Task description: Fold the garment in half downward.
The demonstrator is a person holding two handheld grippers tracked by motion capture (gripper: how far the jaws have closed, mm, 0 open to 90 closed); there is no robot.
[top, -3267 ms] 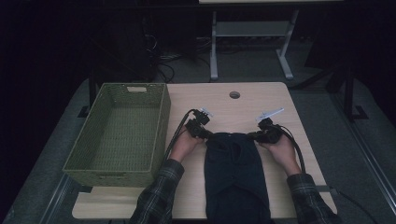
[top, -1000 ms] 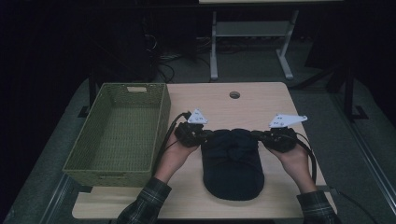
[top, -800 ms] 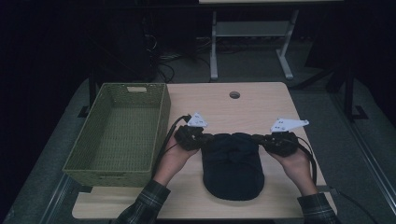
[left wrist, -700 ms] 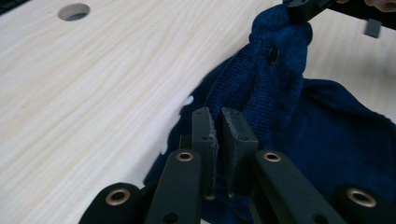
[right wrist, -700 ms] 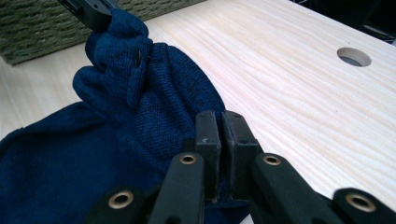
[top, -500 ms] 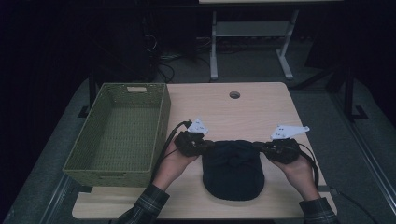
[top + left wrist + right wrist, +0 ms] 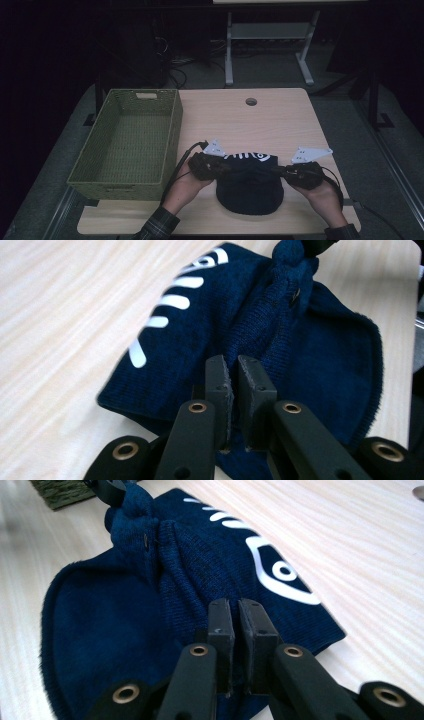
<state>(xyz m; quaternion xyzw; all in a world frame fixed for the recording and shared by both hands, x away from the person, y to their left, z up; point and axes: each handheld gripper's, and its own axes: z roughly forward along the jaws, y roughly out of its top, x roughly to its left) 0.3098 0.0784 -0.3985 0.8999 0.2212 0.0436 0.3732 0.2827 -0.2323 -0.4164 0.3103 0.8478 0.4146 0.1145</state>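
A dark navy knitted garment (image 7: 250,182) lies folded on the near part of the light wooden desk (image 7: 270,125), between the person's two hands and just to the right of the green woven basket (image 7: 127,145), which stands at the desk's left edge. Seen from the high view, the left tongs (image 7: 226,166) grip the garment at its left end and the right tongs (image 7: 281,171) grip it at its right end, so that the cloth runs between them along a raised fold. In the left gripper view the left tongs (image 7: 234,385) have their jaws drawn close together with a ridge of the navy knit pinched between the pads (the white printed stripes (image 7: 170,302) show on the flat part of the cloth beside the fold). In the right gripper view the right tongs (image 7: 235,625) are likewise nearly closed on a pinch of the same fabric, with a white printed figure (image 7: 280,572) lying on the cloth just beyond the jaws. The rounded lower part of the garment rests flat on the desk towards the person, and a small round hole (image 7: 251,101) sits in the desk well beyond it.
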